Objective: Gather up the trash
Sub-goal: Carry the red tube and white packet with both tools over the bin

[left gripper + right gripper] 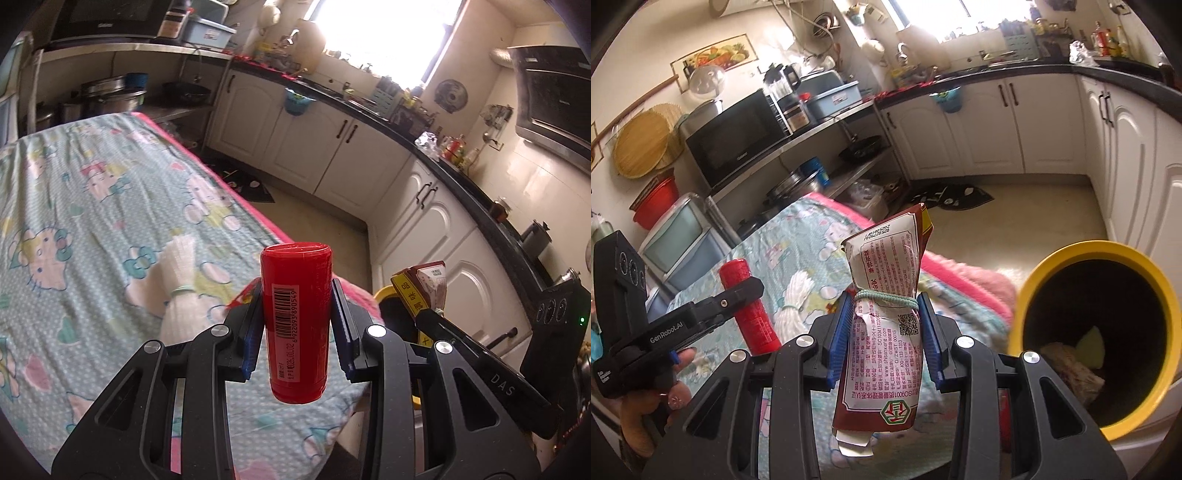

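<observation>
My left gripper (297, 317) is shut on an upright red cylindrical bottle (295, 321) with a barcode label, held above the table's right edge. The same red bottle (748, 306) shows at the left of the right wrist view. My right gripper (886, 325) is shut on a brown and white packet (882, 332) tied at its waist with a green band. That packet (424, 284) appears at the right of the left wrist view. A yellow-rimmed bin (1097, 328) stands to the right, with scraps inside. A white bundle of string (181, 280) lies on the table.
The table wears a cartoon-print cloth (92, 206) with a pink edge. White cabinets (332, 155) under a black counter run along the far and right walls. A dark floor mat (960, 194) lies on the floor. A microwave (735, 136) sits on a shelf at left.
</observation>
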The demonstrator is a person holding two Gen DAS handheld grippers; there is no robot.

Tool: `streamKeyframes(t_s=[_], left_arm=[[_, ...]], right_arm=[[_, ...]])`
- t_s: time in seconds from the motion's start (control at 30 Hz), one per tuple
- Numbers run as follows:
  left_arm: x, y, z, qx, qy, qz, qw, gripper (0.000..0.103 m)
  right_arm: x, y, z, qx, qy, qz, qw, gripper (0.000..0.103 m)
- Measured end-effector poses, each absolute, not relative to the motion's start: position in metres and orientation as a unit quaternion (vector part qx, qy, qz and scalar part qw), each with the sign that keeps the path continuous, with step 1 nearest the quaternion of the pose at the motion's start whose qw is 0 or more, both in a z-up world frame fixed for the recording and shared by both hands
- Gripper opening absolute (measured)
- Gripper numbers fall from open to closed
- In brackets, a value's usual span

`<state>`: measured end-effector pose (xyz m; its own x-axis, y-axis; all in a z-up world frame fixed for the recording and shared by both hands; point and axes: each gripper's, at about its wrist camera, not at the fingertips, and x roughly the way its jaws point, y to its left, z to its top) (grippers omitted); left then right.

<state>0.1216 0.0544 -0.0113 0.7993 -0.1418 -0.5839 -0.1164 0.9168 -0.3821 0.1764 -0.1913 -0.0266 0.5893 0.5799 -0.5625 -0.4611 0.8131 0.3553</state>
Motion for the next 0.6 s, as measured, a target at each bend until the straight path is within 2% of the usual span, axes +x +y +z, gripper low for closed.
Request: streamKeyframes(t_s=[0.6], left_arm=[[0.148,-0.012,0.010,-0.160,0.302,-0.072,0.937,0.027]], right_arm=[[0.174,-0.274,-0.007,0.113,0.302,0.200,0.925,0.034]])
